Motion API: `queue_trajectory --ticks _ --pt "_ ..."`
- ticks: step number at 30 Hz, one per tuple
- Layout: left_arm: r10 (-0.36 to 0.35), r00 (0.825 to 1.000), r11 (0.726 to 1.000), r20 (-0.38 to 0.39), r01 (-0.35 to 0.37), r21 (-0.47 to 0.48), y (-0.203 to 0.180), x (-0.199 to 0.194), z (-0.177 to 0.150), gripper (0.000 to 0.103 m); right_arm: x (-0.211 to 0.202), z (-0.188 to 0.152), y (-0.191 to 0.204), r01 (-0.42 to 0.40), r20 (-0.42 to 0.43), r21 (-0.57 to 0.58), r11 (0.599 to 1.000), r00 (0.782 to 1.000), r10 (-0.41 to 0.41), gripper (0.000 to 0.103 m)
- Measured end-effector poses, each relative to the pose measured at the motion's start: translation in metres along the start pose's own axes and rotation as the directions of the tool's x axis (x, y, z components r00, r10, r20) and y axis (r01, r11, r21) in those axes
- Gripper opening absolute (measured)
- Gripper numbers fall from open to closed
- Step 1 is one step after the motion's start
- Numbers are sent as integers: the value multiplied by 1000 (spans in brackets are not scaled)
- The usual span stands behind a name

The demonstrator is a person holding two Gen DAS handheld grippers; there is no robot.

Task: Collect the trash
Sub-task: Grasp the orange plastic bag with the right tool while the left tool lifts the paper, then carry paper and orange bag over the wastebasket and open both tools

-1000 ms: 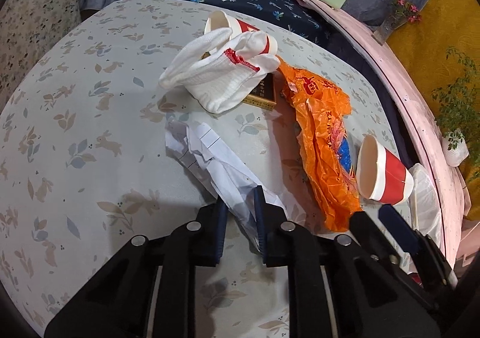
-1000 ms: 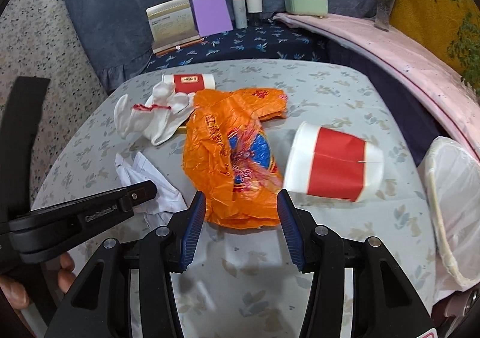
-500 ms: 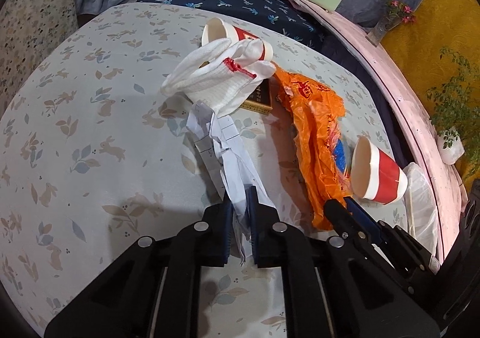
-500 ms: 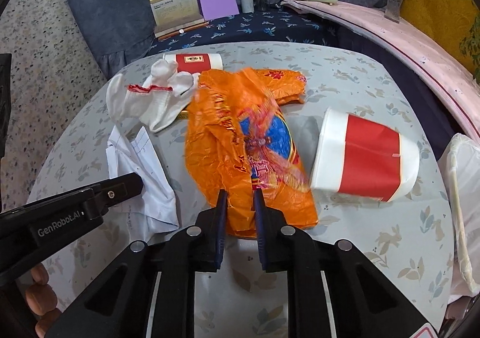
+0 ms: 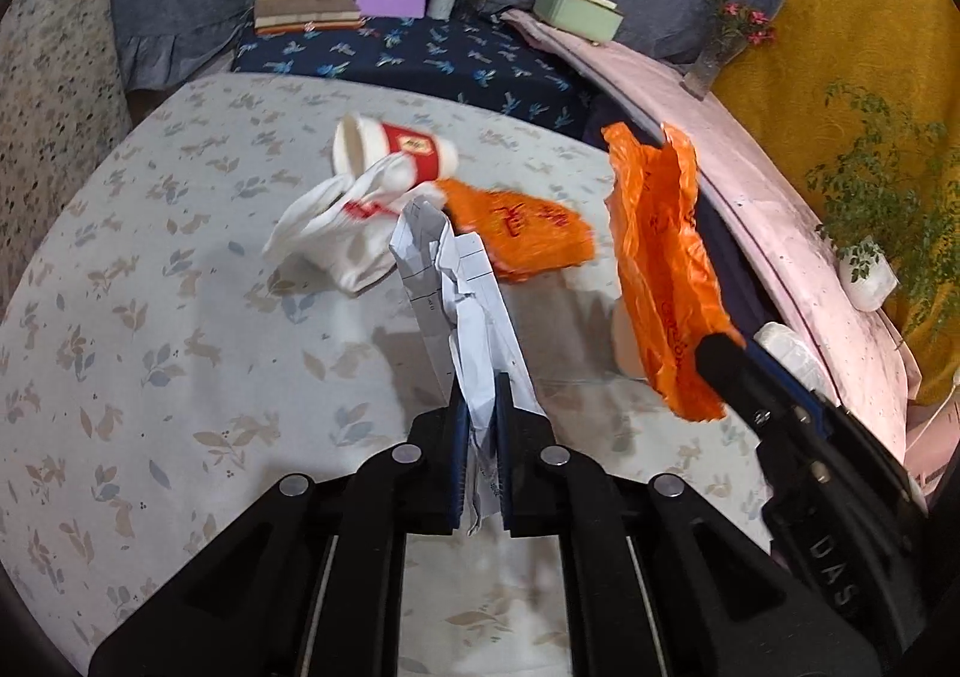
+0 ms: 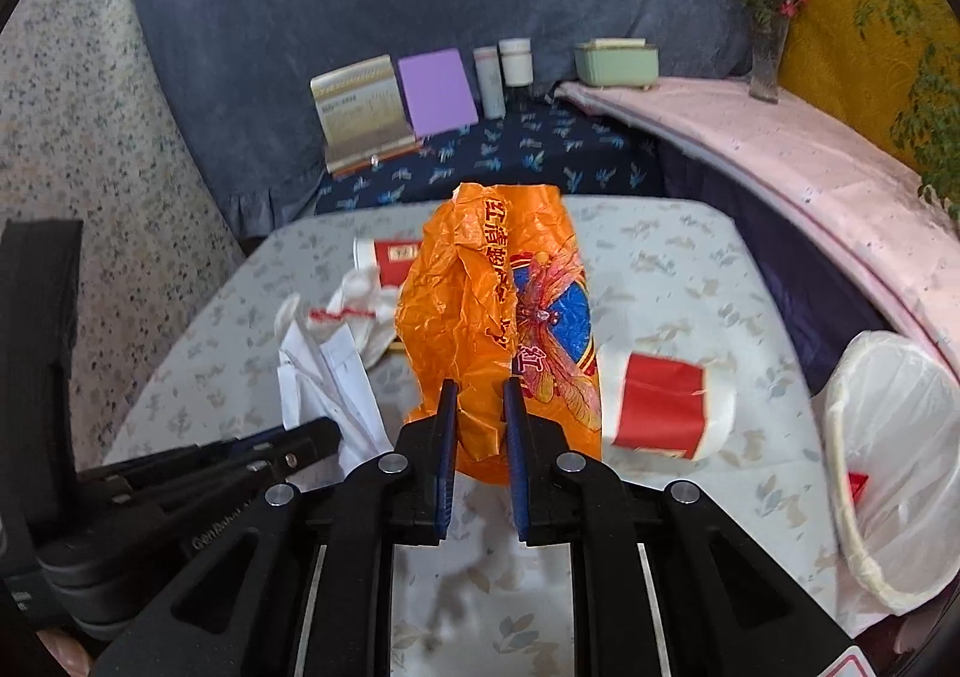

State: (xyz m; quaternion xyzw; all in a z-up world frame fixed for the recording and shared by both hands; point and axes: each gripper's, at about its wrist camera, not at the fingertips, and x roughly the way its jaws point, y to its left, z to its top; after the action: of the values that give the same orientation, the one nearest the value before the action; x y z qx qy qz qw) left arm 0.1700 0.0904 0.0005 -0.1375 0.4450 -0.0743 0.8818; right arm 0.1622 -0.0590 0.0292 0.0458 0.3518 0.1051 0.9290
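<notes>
My left gripper (image 5: 480,395) is shut on a crumpled white paper (image 5: 456,281) and holds it lifted above the floral table (image 5: 150,317). My right gripper (image 6: 480,395) is shut on an orange plastic bag (image 6: 498,305), also lifted; the bag shows in the left wrist view (image 5: 660,257) too. A second orange wrapper (image 5: 522,227), a white sock (image 5: 342,233) and a red-and-white paper cup (image 5: 396,149) lie on the table. Another red-and-white cup (image 6: 666,407) lies on its side at the right. The paper also shows in the right wrist view (image 6: 324,383).
A white-lined trash bin (image 6: 894,437) stands off the table's right edge. Behind the table, a dark floral surface holds a booklet (image 6: 360,107), a purple card (image 6: 435,92), two bottles (image 6: 504,71) and a green box (image 6: 615,62). A pink ledge (image 6: 780,149) runs along the right.
Both grippers have risen from the table with their loads: the paper now hangs from my left gripper and the orange bag from my right, which shut on it in the last second.
</notes>
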Motion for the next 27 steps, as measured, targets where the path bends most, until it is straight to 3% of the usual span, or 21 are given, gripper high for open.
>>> queue_trajectory --ticks 5,14,27 --pt "-30 999 997 30 28 67 -37 -13 6 8 -31 12 -29 37 63 38 999 997 -39 14" --pt "-107 994 976 32 99 192 -121 -16 1 8 -71 10 -89 127 103 109 986 985 -138 14" --pt "-249 966 893 -69 257 370 -241 12 -32 8 -118 -28 -202 288 72 270 919 946 -317 14"
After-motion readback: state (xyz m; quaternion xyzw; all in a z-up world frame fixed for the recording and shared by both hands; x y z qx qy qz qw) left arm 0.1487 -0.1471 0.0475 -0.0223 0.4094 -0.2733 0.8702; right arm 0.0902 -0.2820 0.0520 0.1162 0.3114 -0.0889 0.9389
